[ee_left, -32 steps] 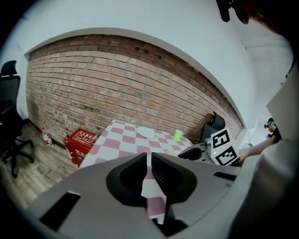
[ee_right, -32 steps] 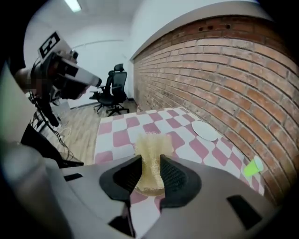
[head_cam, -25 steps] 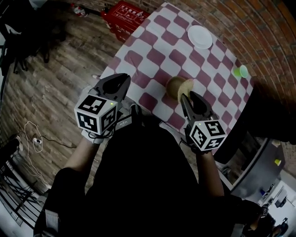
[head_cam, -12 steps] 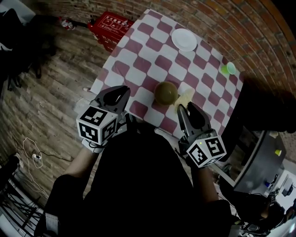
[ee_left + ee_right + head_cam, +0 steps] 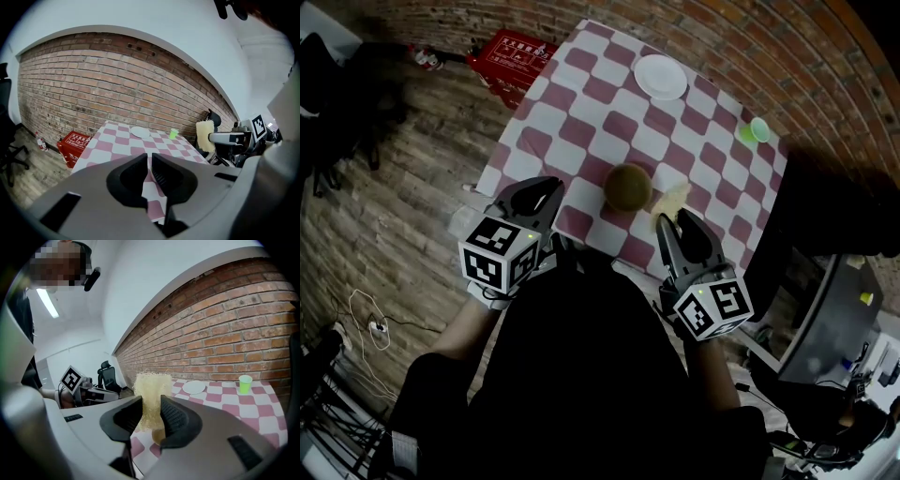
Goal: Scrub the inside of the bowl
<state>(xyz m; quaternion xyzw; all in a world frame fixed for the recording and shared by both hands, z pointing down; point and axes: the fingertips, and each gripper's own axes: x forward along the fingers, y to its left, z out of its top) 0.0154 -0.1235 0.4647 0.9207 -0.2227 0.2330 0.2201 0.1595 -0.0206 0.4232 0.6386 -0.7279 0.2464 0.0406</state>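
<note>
An olive-brown bowl (image 5: 628,187) sits upright near the front edge of the checkered table (image 5: 581,94). My right gripper (image 5: 668,221) is shut on a pale yellow scrub sponge (image 5: 673,199), held just right of the bowl and apart from it. In the right gripper view the sponge (image 5: 152,392) stands up between the jaws, with a bit of the bowl (image 5: 159,435) below it. My left gripper (image 5: 549,190) hovers off the table's front left edge, away from the bowl. In the left gripper view it (image 5: 150,161) is shut on nothing.
A white plate (image 5: 660,76) lies at the far side of the table and a green cup (image 5: 757,130) stands at its right edge. A red crate (image 5: 508,52) sits on the wooden floor to the left. A brick wall (image 5: 787,56) runs behind the table.
The sponge was over the bowl a second ago; my right gripper has drawn it back to the bowl's right. The head view has shifted, and the left gripper has barely moved.
</note>
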